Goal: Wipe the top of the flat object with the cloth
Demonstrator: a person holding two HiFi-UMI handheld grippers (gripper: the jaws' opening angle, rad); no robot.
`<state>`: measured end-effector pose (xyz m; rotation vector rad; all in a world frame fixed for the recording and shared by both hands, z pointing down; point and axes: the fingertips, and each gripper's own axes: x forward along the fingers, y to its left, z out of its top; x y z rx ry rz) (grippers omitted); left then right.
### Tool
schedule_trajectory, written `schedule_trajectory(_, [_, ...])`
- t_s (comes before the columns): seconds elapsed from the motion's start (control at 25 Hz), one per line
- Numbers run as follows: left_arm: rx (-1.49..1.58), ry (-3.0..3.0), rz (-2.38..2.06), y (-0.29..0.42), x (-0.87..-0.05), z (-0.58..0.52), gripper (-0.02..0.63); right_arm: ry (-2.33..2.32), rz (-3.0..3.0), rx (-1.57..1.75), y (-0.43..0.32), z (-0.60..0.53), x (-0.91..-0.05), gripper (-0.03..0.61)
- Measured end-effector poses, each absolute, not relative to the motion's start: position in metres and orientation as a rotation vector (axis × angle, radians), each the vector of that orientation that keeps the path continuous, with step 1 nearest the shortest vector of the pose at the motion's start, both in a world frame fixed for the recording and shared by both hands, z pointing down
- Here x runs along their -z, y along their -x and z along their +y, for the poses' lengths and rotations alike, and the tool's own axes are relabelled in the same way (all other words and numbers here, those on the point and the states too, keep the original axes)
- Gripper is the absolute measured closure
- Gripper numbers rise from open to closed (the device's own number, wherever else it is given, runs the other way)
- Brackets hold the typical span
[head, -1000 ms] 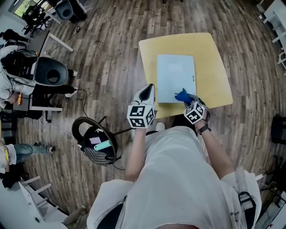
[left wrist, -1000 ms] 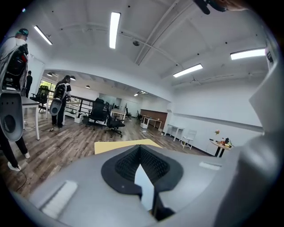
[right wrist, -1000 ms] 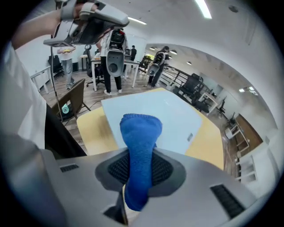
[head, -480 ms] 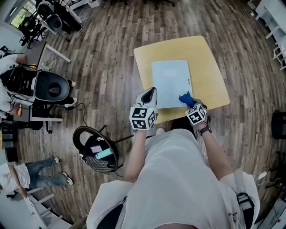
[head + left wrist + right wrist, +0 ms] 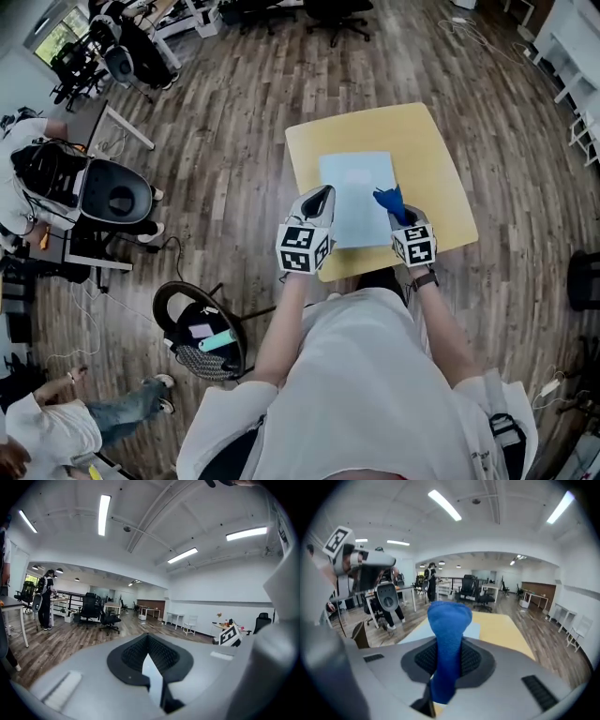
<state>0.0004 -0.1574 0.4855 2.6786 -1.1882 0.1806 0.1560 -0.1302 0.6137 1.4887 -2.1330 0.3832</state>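
Note:
A pale blue flat sheet (image 5: 354,192) lies on the small yellow table (image 5: 431,178). My right gripper (image 5: 401,217) is shut on a blue cloth (image 5: 387,199) at the sheet's right edge, near its front corner. In the right gripper view the cloth (image 5: 449,620) stands up between the jaws, with the sheet (image 5: 474,631) and the table (image 5: 501,630) beyond it. My left gripper (image 5: 317,201) hovers at the sheet's left front edge. Its jaws are together with nothing in them, and the left gripper (image 5: 149,646) view shows only the room.
A black round stool (image 5: 202,319) holding small items stands on the wood floor to my left. Desks, office chairs (image 5: 112,197) and a seated person (image 5: 28,159) fill the far left. White furniture (image 5: 577,47) lines the right edge.
My right gripper has turned the cloth from lying across the sheet's front right corner to pointing along its right edge. The left gripper has stayed at the left front edge.

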Motion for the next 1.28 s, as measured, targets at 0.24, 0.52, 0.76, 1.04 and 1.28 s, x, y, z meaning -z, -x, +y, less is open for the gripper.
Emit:
schedule_trajectory(0.24, [-0.115, -2.754, -1.253, 0.000, -0.437, -0.183, 0.611, -1.679, -2.365, -0.172, -0.136, -0.173, -0.478, 0.506])
schedule_trajectory(0.52, [-0.029, -2.822, -1.330, 0.001, -0.384, -0.192, 0.611, -1.741, -2.394, 0.046, -0.122, -0.180, -0.397, 0.508])
schedule_trajectory(0.76, [0.017, -2.846, -1.362, 0.008, -0.370, -0.185, 0.611, -1.748, -2.384, 0.126, -0.108, -0.172, -0.384, 0.509])
schedule_trajectory(1.04, [0.034, -2.850, -1.351, 0.014, -0.362, -0.178, 0.611, -1.754, -2.349, 0.120, -0.102, -0.164, -0.382, 0.509])
schedule_trajectory(1.28, [0.009, -2.839, -1.327, 0.015, -0.374, -0.178, 0.611, -1.753, -2.341, 0.097, -0.098, -0.160, -0.386, 0.509])
